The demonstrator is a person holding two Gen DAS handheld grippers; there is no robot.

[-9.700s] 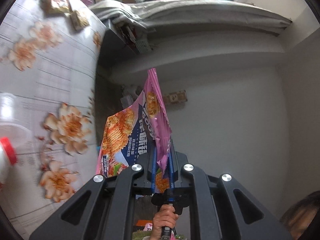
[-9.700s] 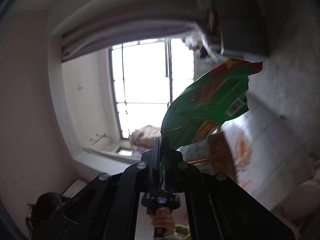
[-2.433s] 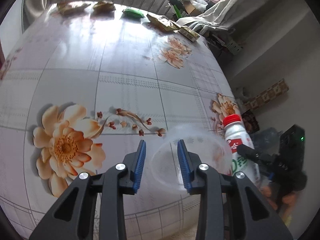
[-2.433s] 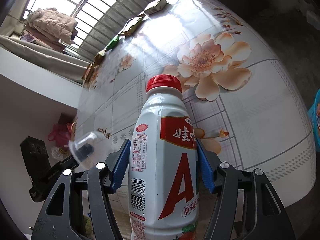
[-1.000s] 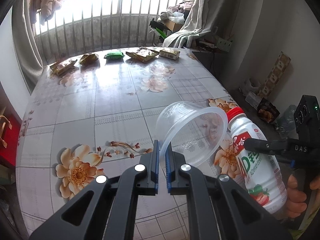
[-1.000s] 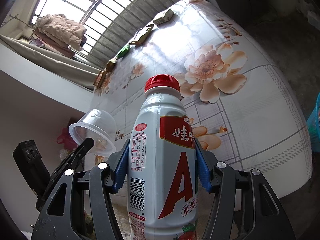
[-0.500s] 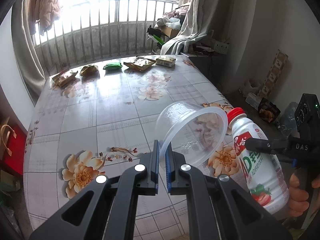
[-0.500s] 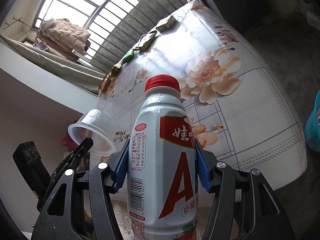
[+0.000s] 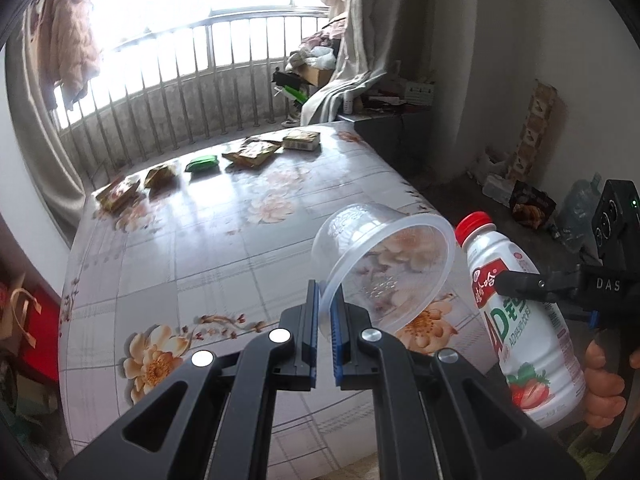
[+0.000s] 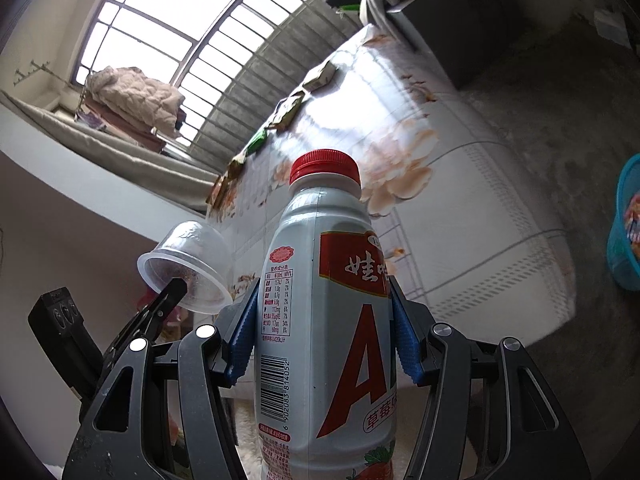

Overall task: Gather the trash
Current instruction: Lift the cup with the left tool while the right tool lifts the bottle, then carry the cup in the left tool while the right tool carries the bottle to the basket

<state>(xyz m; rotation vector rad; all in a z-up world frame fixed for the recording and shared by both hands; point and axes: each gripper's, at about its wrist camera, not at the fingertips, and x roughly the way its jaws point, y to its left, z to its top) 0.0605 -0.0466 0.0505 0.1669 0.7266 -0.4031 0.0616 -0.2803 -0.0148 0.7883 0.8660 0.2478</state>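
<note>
Grippers are both loaded: the left gripper (image 9: 326,312) clamps the rim of a clear plastic cup (image 9: 384,268), the right gripper (image 10: 322,336) grasps a white red-capped drink bottle (image 10: 320,320). Both have lifted clear of the floral counter (image 9: 192,248), ready for binning; snack wrappers (image 9: 248,154) remain at its far edge.

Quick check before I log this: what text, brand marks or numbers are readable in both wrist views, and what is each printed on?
"娃哈", cut off in both views: red panel on the white bottle.
Large red "A": same label; the left view adds "D".
"草莓": oval low on the label.
"6 902083 814052": beside the barcode.
"营养成分表": heads the nutrition table; its rows are too small.
"DAS": body of the right gripper.
Snack packets on the table: blurred.
</note>
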